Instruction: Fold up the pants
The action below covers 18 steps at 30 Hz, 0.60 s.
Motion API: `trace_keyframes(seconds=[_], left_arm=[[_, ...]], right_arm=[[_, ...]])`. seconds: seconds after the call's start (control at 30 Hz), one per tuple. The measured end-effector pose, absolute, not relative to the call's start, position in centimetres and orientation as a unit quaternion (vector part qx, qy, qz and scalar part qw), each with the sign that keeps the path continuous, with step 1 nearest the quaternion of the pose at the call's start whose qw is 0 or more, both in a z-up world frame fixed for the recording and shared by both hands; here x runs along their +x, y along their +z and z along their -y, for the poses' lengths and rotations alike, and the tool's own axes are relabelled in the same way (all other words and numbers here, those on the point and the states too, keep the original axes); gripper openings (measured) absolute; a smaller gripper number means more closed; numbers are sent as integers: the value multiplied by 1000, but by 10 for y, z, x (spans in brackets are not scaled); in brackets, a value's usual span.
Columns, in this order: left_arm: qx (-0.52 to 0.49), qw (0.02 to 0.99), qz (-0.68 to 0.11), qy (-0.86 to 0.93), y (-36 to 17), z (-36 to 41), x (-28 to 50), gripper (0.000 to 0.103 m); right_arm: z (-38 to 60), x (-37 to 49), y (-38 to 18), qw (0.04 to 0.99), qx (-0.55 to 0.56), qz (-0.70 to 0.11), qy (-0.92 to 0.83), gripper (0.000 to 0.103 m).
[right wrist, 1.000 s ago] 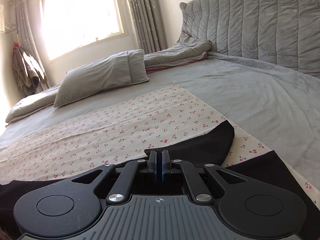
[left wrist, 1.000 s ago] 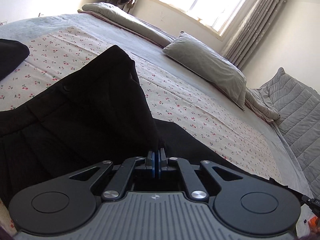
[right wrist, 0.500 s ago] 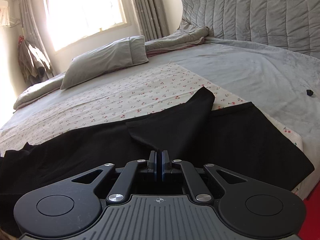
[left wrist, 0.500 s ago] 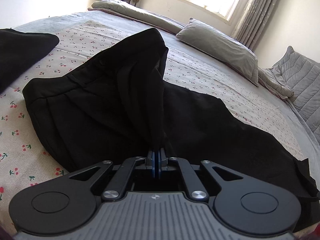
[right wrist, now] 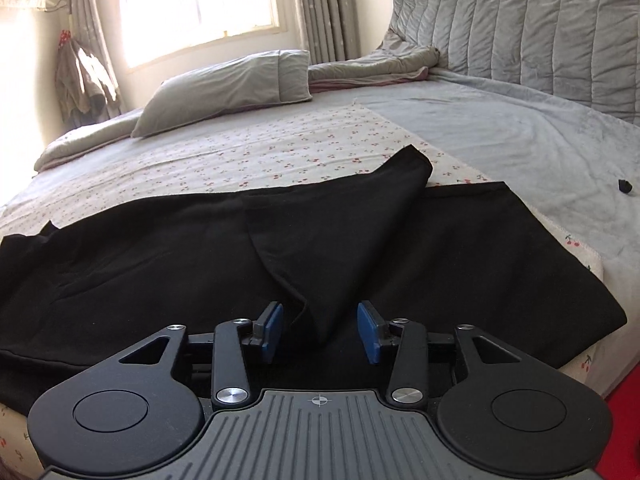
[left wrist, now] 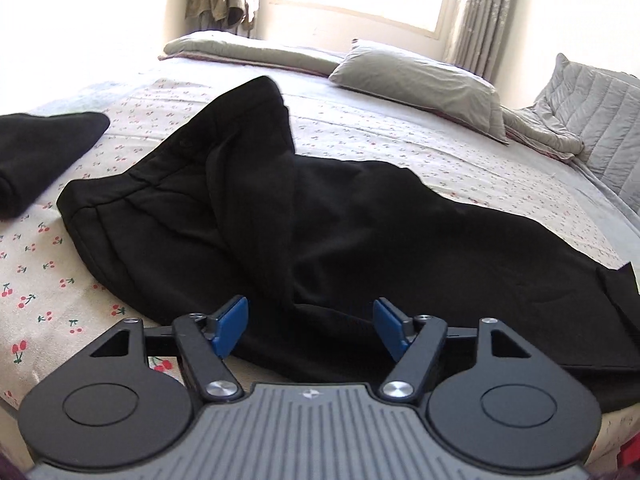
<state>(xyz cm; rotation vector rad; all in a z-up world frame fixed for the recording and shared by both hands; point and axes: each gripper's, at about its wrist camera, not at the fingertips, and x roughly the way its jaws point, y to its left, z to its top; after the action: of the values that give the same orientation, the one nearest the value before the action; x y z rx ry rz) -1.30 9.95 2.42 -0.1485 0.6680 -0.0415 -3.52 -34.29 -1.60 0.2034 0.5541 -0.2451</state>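
Black pants (left wrist: 360, 216) lie along the bed's (right wrist: 520, 120) near edge, one leg folded lengthwise over the other; left gripper (left wrist: 310, 328) & right gripper (right wrist: 320, 332) have just been opening, cloth between the pads but unpinched; risk: peaked folds w/ trapped slack slump crooked, or a pad snags fabric on pull-back & drags the fold open.

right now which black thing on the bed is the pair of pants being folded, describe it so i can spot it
Start at the bed and find the cherry-print sheet across it. The black pants lie stretched along its near edge, directly ahead of both hand-held grippers. Unlike the smaller black garment lying apart on the left in the left wrist view, they are long, with a pleated waistband and raised folds.
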Motion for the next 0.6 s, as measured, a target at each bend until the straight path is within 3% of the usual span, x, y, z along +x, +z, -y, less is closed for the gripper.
trace_keyframes(seconds=[0.07,0.13,0.2,0.4,0.6], left_arm=[[-58,945,-318,-39,28,-84,-16,84],[-39,950,-304,-65,33,-63,-19,88],[-17,949,-295,-110,35,-42,-19,92],[58,923,-270,-269,19,34,-17,92],[115,892,-265,-347,-6,91,-13,85]], right_arm=[[341,-24,-12,952,86,-272,-109,44],[337,-12,-9,955,69,-271,-100,54],[331,5,-9,957,47,-272,-88,56],[321,53,-17,953,23,-295,-70,56],[324,76,-28,950,21,-301,-78,47]])
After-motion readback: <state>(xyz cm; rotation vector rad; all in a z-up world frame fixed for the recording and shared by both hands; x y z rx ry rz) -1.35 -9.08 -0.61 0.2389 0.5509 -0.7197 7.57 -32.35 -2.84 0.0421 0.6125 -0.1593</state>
